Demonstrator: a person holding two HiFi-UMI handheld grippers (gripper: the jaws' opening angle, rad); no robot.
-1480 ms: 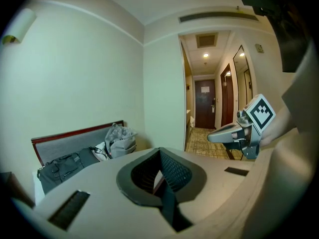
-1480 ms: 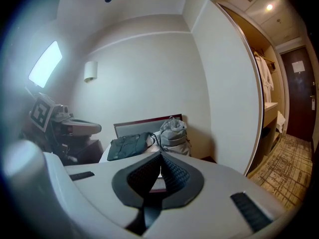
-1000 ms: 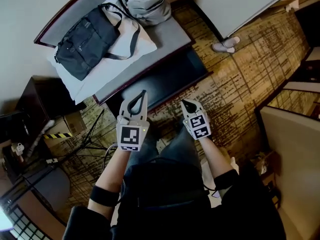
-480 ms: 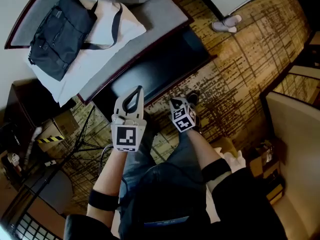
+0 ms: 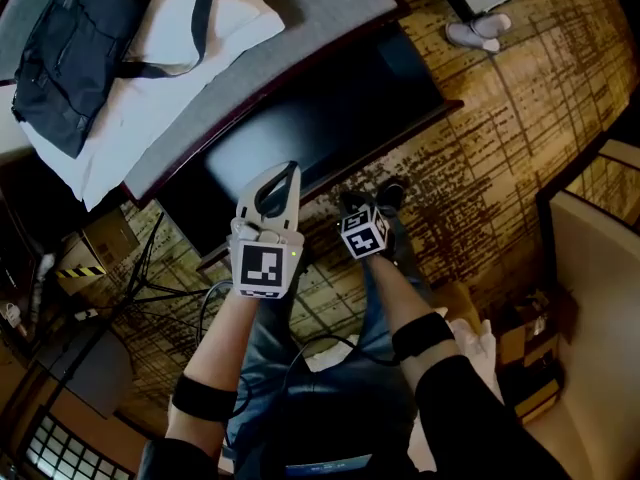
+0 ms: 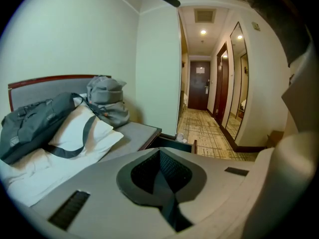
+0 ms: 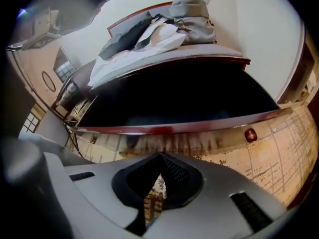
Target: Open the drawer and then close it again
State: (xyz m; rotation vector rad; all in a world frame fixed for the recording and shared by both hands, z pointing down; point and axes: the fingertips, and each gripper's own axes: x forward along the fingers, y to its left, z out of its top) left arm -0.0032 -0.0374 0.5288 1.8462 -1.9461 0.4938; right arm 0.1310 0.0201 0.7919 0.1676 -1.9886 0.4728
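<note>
The person stands over patterned carpet (image 5: 500,138), jeans-clad legs and both forearms reaching forward. The left gripper (image 5: 282,176) points ahead and somewhat down, and its own view shows the jaws pressed together with nothing between them. Just to its right, the right gripper (image 5: 358,226) tips steeply toward the floor. Its jaws are also closed and empty, with only carpet showing through the gap behind the tips.

Directly ahead of both grippers, apart from them, is the drawer (image 5: 330,123). It is a long, glossy dark panel under a cushioned bench top (image 5: 320,8), bounded by reddish wood trim (image 7: 164,128) along its lower edge. A small round reddish knob (image 7: 250,134) shows just below that trim toward the right. Whether the drawer is pulled out or flush cannot be told.

To the left of the bench, a cardboard box (image 5: 95,248) and loose cables (image 5: 150,278) lie on the floor. On the bench top rests a white pillow (image 5: 150,98) with a dark shoulder bag (image 5: 65,48) across it, and a grey backpack (image 6: 107,106) beyond them. Farther off, a corridor leads to a dark door (image 6: 199,83).
</note>
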